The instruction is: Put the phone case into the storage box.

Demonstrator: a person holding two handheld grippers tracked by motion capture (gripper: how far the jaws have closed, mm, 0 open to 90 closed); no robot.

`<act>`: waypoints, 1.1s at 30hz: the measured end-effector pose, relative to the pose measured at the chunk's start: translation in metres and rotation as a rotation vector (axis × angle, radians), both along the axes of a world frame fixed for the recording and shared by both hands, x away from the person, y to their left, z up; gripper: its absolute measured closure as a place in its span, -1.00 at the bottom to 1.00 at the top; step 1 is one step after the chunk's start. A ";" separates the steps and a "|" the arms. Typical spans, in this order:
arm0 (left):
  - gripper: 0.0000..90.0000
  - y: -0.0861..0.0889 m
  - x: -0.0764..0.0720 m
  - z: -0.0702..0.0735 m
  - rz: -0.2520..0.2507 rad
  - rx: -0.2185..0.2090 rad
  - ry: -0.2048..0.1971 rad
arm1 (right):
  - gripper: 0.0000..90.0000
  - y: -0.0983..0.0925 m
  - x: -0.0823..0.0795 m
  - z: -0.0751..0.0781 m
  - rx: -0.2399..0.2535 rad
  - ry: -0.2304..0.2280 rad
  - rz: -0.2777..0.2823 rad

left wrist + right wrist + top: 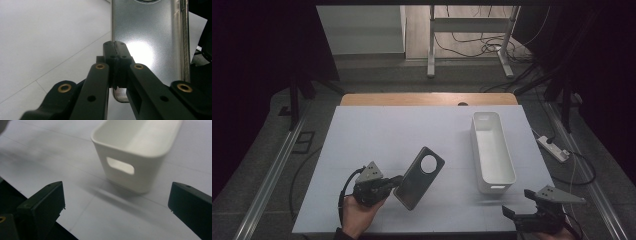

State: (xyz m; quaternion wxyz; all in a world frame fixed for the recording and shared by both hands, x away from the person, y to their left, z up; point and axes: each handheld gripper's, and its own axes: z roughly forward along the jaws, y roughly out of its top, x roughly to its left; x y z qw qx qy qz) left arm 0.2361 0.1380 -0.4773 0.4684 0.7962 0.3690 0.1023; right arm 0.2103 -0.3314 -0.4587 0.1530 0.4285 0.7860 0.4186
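White table [377, 135], seen from above, with a white bin [492, 150] placed lengthwise at its right side, handle slot at the near end. A grey phone case [419, 177] with a round camera opening is held near the table's centre, tilted, its near end pinched by the left gripper [398, 181]. The right gripper [508, 212] is held at the near right corner, jaws spread, pointed at the bin.

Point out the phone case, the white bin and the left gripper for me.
phone case [418, 179]: high view, middle of its grey back.
white bin [486, 151]: high view, left wall.
left gripper [115, 50]: left gripper view, between its shut fingertips, clamped on the case edge.
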 end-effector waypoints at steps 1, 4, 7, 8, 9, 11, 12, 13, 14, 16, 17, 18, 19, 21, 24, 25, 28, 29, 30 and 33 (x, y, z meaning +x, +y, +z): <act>0.98 0.000 0.000 0.000 0.000 0.000 0.000 | -0.98 0.000 0.000 0.000 0.000 0.000 0.000; 0.98 -0.002 0.001 0.001 -0.002 0.002 -0.003 | -1.00 0.006 0.005 0.008 0.008 -0.008 0.024; 0.98 -0.002 0.002 0.001 0.000 0.001 -0.008 | -1.00 0.008 0.009 0.010 0.006 -0.005 0.032; 0.98 -0.002 0.002 0.002 0.000 0.000 -0.008 | -1.00 0.010 0.013 0.013 0.012 -0.006 0.040; 0.98 -0.002 0.002 0.002 0.000 -0.002 -0.009 | -1.00 0.010 0.013 0.013 0.012 -0.006 0.040; 0.98 -0.003 0.003 0.003 0.000 -0.002 -0.011 | -1.00 0.012 0.017 0.017 0.028 -0.006 0.059; 0.98 -0.003 0.003 0.003 0.002 0.001 -0.015 | -1.00 0.013 0.019 0.018 0.032 -0.005 0.064; 0.98 -0.004 0.003 0.003 0.003 0.002 -0.018 | -1.00 0.013 0.021 0.020 0.033 -0.007 0.068; 0.98 -0.004 0.004 0.003 0.003 0.002 -0.019 | -1.00 0.015 0.023 0.022 0.038 -0.009 0.071; 0.98 -0.005 0.004 0.003 0.002 0.000 -0.019 | -1.00 0.016 0.025 0.023 0.046 -0.009 0.078; 0.98 -0.005 0.005 0.004 0.001 0.001 -0.021 | -1.00 0.018 0.028 0.025 0.055 -0.007 0.084; 0.98 -0.006 0.005 0.004 0.001 0.000 -0.021 | -1.00 0.021 0.031 0.026 0.054 -0.005 0.094; 0.98 -0.006 0.006 0.005 0.000 -0.001 -0.023 | -1.00 0.023 0.033 0.027 0.054 -0.005 0.101; 0.98 -0.007 0.007 0.005 -0.001 -0.005 -0.025 | -1.00 0.028 0.037 0.028 0.056 -0.004 0.112; 0.98 -0.007 0.007 0.007 -0.001 -0.008 -0.031 | -1.00 0.035 0.043 0.030 0.055 -0.004 0.132; 0.98 -0.007 0.007 0.007 -0.001 -0.008 -0.031 | -1.00 0.035 0.043 0.030 0.055 -0.004 0.132; 0.98 -0.007 0.008 0.007 0.001 -0.011 -0.033 | -1.00 0.043 0.048 0.032 0.058 0.002 0.152; 0.98 -0.007 0.008 0.008 0.000 -0.013 -0.034 | -1.00 0.046 0.049 0.032 0.063 0.006 0.159; 0.98 -0.007 0.008 0.008 -0.001 -0.013 -0.036 | -1.00 0.050 0.051 0.033 0.070 0.011 0.167; 0.98 -0.008 0.009 0.009 -0.002 -0.015 -0.040 | -1.00 0.062 0.055 0.035 0.090 0.022 0.201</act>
